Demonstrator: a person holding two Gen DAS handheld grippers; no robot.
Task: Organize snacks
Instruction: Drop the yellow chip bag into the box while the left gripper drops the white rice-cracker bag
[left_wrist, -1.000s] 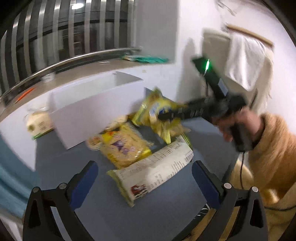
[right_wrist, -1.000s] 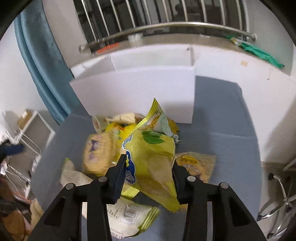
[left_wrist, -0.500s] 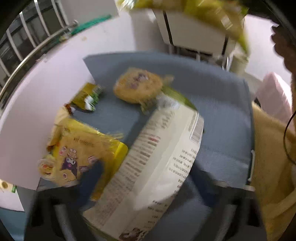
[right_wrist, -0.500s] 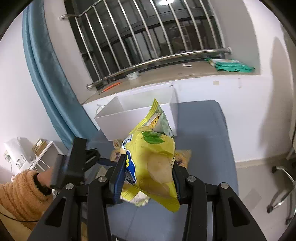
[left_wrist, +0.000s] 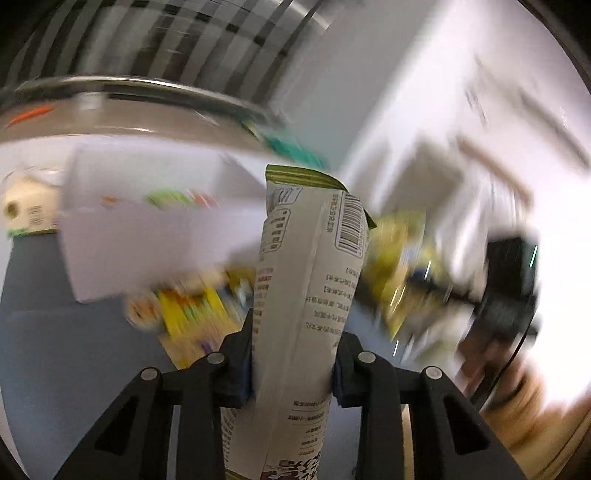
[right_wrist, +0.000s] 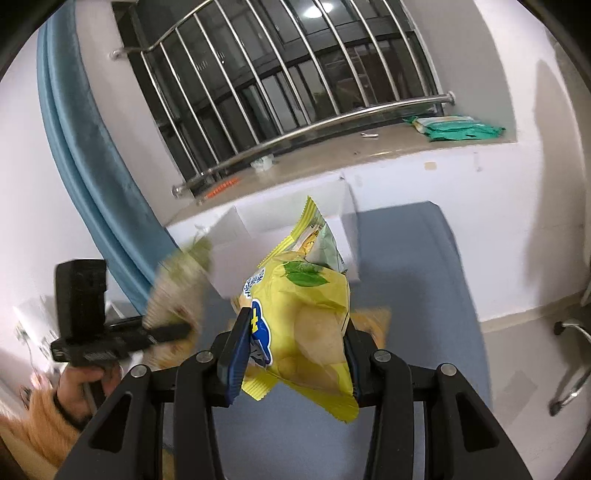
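I have both grippers loaded, so I judge this the carry step, snacks lifted and bound for the white box.

My left gripper has just closed its fingers, and they now pinch the long white packet, which stands upright between them at 6 o'clock. The box sits at 9 to 10 o'clock, its open top facing up, a few bright wrappers blurred inside. Loose yellow snacks lie on the blue tabletop in front of its near wall.

My right gripper clamps the yellow chip bag, raised above the tabletop, with the box at 12 o'clock beyond it.

Next I would need to clear the near wall before letting go. There is free room to the right of the box; the two grippers hang close together, so one should go first.
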